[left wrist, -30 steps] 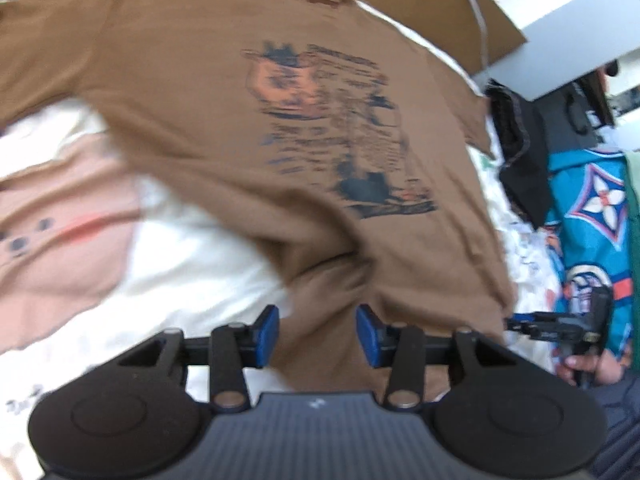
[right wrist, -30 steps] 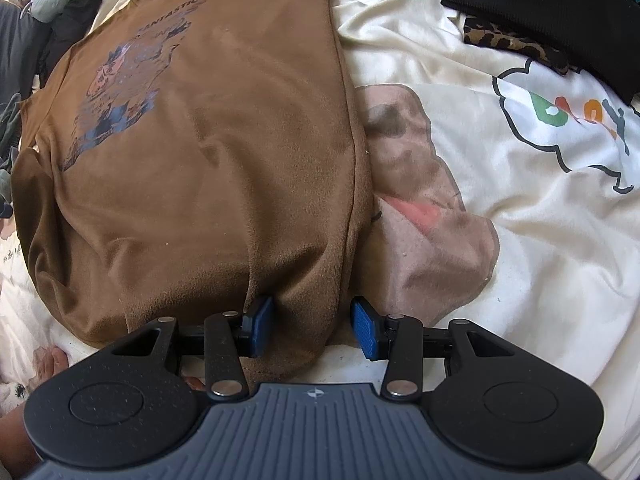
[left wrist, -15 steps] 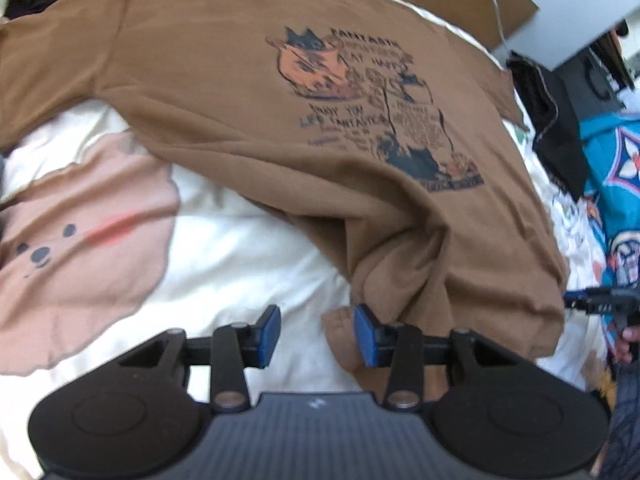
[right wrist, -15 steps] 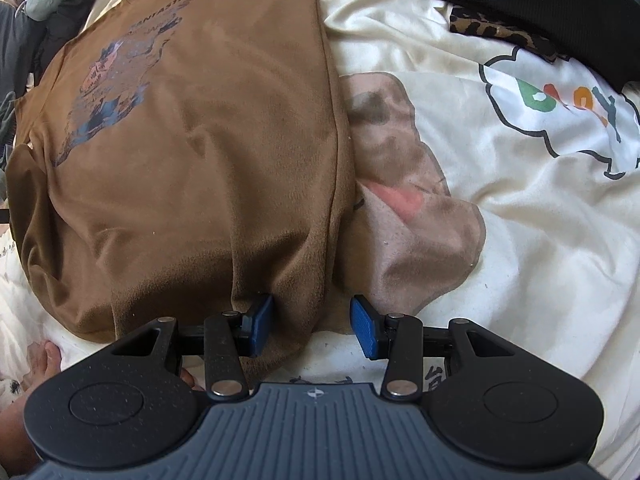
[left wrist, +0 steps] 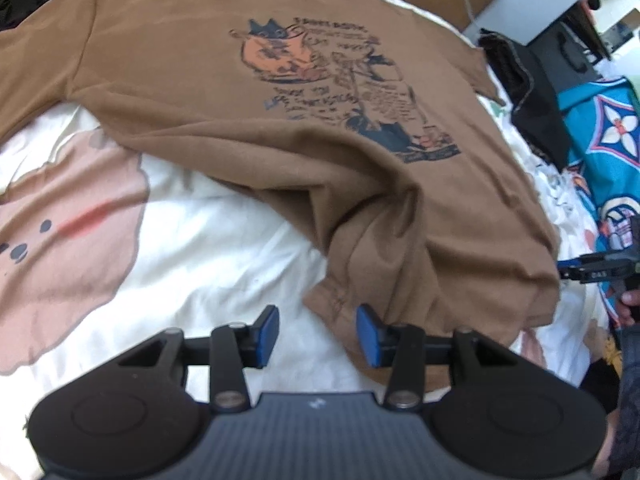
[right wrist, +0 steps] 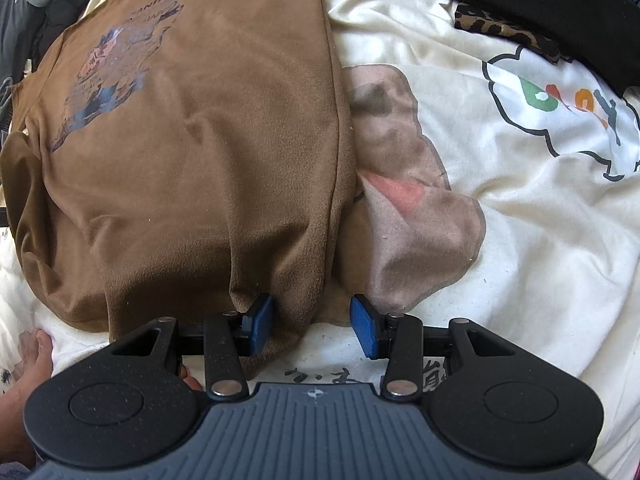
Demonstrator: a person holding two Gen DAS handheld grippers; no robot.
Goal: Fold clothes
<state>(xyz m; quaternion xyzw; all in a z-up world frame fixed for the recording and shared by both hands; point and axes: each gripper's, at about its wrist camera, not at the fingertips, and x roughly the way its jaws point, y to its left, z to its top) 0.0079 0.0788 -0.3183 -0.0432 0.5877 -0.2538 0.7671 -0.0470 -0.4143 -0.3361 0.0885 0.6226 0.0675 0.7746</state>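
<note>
White printed bedsheet (right wrist: 520, 200) underneath: brown T-shirt (left wrist: 248, 92) runs lengthwise ahead of both grippers, hem corners between spread, unclenched left gripper (left wrist: 317, 336) and right gripper (right wrist: 311, 330) fingers.

Brown shirt (left wrist: 248, 92) lies print side up on a white sheet (left wrist: 208, 264) w/ a pink bear face. The shirt's near corner is bunched up in folds. Left gripper (left wrist: 317, 334) is wide open, blue pads (left wrist: 267, 330) apart, nothing btwn them but sheet and the shirt's hem edge. Right pad is just beside that hem. Far right, the right gripper (left wrist: 592, 270) sits at the shirt's other corner, w/ a hand (left wrist: 630, 300) behind it.
</note>
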